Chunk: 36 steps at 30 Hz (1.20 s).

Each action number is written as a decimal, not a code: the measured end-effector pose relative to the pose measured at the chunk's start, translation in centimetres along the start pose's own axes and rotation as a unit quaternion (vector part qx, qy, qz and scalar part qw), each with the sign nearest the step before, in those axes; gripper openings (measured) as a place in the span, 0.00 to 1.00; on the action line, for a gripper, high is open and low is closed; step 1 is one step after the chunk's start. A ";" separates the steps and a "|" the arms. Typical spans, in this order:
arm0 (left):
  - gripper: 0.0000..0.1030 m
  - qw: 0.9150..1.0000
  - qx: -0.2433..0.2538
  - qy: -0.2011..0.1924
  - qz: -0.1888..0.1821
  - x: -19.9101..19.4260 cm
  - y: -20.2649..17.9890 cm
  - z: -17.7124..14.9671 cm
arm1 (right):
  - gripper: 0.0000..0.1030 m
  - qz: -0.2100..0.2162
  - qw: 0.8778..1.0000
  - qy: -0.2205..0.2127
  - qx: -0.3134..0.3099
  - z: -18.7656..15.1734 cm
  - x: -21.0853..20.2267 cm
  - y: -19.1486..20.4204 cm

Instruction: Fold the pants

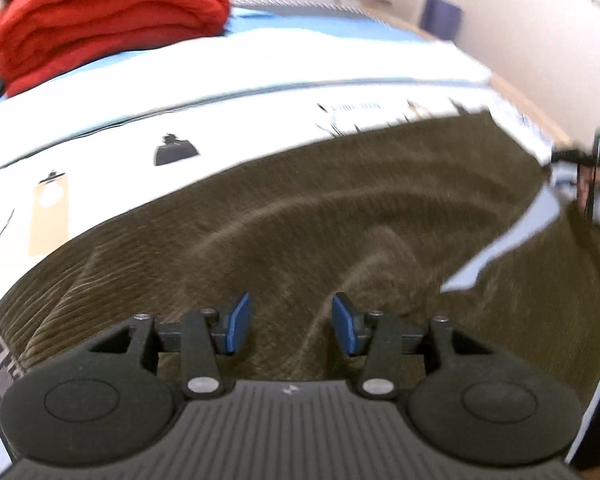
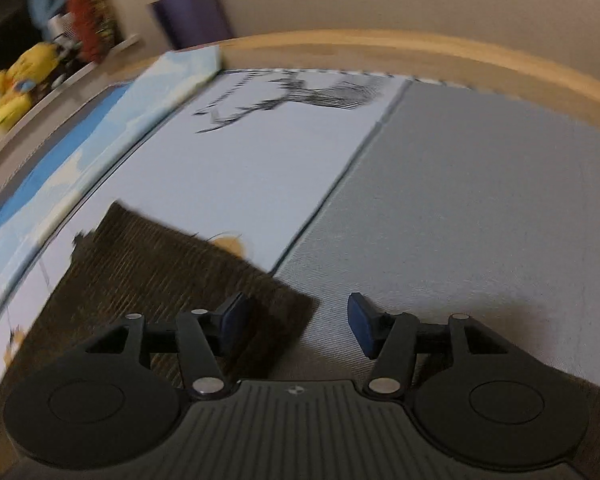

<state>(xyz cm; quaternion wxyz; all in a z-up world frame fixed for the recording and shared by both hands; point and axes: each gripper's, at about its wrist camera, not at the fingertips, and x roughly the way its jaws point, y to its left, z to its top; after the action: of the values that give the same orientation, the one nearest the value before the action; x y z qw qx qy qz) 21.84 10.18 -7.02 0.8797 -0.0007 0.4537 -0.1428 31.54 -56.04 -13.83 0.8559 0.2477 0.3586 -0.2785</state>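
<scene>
Left gripper (image 1: pixel 291 322) part open, empty, above rumpled brown corduroy pants (image 1: pixel 320 216). Right gripper (image 2: pixel 299 322) part open, empty; pants' corner under its left finger, grey mat (image 2: pixel 480 200) ahead.

A padded floor mat (image 1: pixel 260 76) carries everything: white panels printed with black drawings, a sky-blue strip (image 2: pixel 52 168) alongside, and a plain grey panel (image 2: pixel 480 200) in the right wrist view. Brown corduroy pants (image 1: pixel 340 220) lie rumpled across the white panels, one corner reaching onto the grey. A folded red blanket (image 1: pixel 104 20) sits at the mat's far side.
</scene>
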 end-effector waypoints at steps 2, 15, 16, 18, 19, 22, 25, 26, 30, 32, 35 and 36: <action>0.49 1.000 -0.019 -0.008 0.013 -0.9 1.2 0.1 | 0.15 0.003 1.000 -0.008 -0.005 -0.6 -0.2 0.2; 0.50 0.983 -0.152 -0.001 0.098 -7.2 10.5 -1.8 | 0.32 -0.009 0.998 -0.057 0.012 0.5 -8.4 0.4; 0.51 0.980 -0.174 0.007 0.100 -8.1 11.4 -2.5 | 0.33 0.018 0.998 -0.066 0.005 0.1 -10.6 1.0; 0.51 0.974 -0.198 0.026 0.107 -9.9 12.6 -4.0 | 0.33 0.077 0.994 -0.077 -0.006 -0.5 -14.9 2.2; 0.51 0.973 -0.200 0.032 0.114 -10.9 12.9 -4.9 | 0.33 0.109 0.991 -0.077 -0.016 -0.8 -17.0 2.8; 0.55 0.969 -0.209 0.035 0.126 -13.9 13.2 -7.7 | 0.39 0.201 0.974 -0.076 -0.071 -2.8 -23.4 4.9; 0.56 0.965 -0.228 0.032 0.127 -15.4 13.0 -10.9 | 0.41 0.245 0.953 -0.065 -0.165 -6.0 -28.7 6.5; 0.56 0.964 -0.229 0.029 0.130 -15.4 13.0 -11.9 | 0.41 0.252 0.944 -0.062 -0.204 -7.5 -30.2 6.8; 0.56 0.956 -0.250 0.050 0.142 -14.5 14.0 -14.9 | 0.42 0.248 0.923 -0.056 -0.288 -13.1 -33.3 6.6; 0.56 0.954 -0.267 0.042 0.131 -14.4 14.9 -15.4 | 0.42 0.230 0.927 -0.043 -0.292 -15.3 -33.1 5.6; 0.56 0.949 -0.289 0.063 0.112 -13.2 15.6 -16.0 | 0.42 0.203 0.938 -0.014 -0.279 -16.2 -32.5 5.5; 0.56 0.948 -0.292 0.070 0.108 -12.6 15.6 -16.0 | 0.42 0.210 0.938 -0.014 -0.276 -16.1 -32.4 5.5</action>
<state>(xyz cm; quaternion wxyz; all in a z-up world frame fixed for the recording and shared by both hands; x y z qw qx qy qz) 6.03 30.41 -8.41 0.8172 -0.1986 0.5331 0.0925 8.43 -32.28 1.79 0.9346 0.0676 0.3488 0.0133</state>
